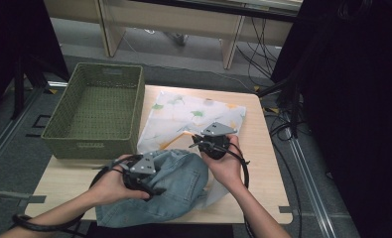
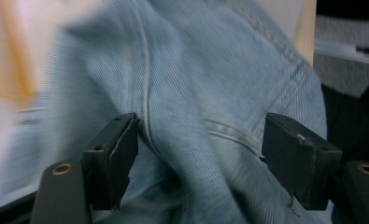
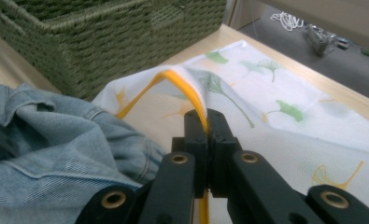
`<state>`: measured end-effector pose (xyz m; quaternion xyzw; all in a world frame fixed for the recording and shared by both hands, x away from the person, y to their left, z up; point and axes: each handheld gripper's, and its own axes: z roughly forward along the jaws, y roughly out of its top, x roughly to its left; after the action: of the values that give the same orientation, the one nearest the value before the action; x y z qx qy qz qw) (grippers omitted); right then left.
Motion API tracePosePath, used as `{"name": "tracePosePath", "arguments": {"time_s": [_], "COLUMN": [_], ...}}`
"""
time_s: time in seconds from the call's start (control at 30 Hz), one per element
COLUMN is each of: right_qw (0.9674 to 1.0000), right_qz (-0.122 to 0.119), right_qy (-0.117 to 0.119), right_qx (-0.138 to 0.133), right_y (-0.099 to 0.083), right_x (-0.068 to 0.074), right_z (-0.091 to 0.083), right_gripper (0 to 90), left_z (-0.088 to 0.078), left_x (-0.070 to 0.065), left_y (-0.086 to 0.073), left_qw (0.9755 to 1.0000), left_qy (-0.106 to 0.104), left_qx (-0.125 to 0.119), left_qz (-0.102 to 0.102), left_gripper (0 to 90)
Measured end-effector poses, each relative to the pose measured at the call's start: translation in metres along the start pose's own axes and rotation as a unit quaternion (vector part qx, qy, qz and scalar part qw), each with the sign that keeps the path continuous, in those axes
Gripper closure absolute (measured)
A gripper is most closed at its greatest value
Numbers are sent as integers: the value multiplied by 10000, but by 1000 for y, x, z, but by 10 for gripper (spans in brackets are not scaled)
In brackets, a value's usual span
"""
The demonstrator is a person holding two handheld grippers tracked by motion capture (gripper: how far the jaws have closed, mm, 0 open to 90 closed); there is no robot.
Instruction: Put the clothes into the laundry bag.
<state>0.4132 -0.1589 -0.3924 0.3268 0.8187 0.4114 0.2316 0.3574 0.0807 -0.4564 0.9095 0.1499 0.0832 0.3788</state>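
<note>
Denim garment, twill, crumpled; cloth thin.

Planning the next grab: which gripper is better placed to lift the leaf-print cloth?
Probably right. The right gripper is shut on the leaf-print cloth's yellow-edged fold; the left gripper stands open over the denim garment.

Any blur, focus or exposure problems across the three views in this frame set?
Left gripper view: the denim garment is smeared by motion blur and the table edge at left is washed out; the fingers stay sharp. Right gripper view: crisp on the leaf-print cloth, the basket slightly soft. High view: evenly lit table, sides of the room very dark, overall low detail.
</note>
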Motion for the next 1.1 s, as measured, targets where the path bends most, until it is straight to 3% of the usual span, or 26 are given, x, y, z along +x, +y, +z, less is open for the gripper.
{"name": "tracePosePath", "arguments": {"time_s": [0.07, 0.13, 0.23, 0.27, 0.33, 0.4, 0.43, 0.53, 0.63, 0.73, 0.8, 0.87, 0.93, 1.03, 1.1], "right_qw": [10000, 9999, 9999, 9998, 9998, 9998, 9998, 9996, 9991, 9983, 9979, 9980, 9983, 9989, 9993], "right_qz": [-58, -66, -93, -90, -85, -84, -47, -127, -129, -193, -220, -216, -162, -52, -3], "right_qy": [44, 74, 116, 143, 163, 184, 187, 182, 194, 234, 233, 237, 267, 324, 299], "right_qx": [31, 55, 75, 71, 55, 0, -23, -172, -356, -504, -556, -541, -485, -342, -238], "right_y": [-1, -2, -3, -4, -3, 0, 2, 9, 18, 25, 28, 28, 26, 19, 14], "right_x": [1, 2, 4, 4, 5, 7, 8, 11, 18, 23, 26, 27, 26, 23, 20], "right_z": [1, 2, 1, 0, -1, -3, -5, -10, -15, -18, -19, -18, -15, -9, -6], "right_gripper": [899, 899, 899, 899, 899, 899, 899, 899, 899, 899, 899, 899, 899, 899, 899], "left_z": [17, 29, 33, 31, 23, 9, 0, -29, -53, -62, -56, -39, -13, 31, 48], "left_x": [0, 1, 3, 3, 2, 4, 5, 10, 11, 12, 12, 13, 22, 36, 40], "left_y": [-3, -6, -5, -4, 0, 8, 14, 33, 52, 65, 70, 68, 61, 40, 31], "left_qw": [9995, 9989, 9989, 9990, 9996, 9990, 9979, 9914, 9868, 9838, 9845, 9874, 9884, 9923, 9938], "left_qy": [67, 84, 17, 33, 95, 153, 185, 258, 564, 807, 903, 902, 1148, 1050, 971], "left_qx": [307, 455, 469, 438, 216, -211, -414, -1082, -1415, -1546, -1462, -1244, -980, -525, -302], "left_qz": [103, 70, -50, -67, -134, -350, -452, -684, -551, -422, -350, -382, -146, -401, -459], "left_gripper": [382, 516, 780, 825, 839, 842, 843, 844, 844, 843, 842, 839, 833, 822, 813]}}
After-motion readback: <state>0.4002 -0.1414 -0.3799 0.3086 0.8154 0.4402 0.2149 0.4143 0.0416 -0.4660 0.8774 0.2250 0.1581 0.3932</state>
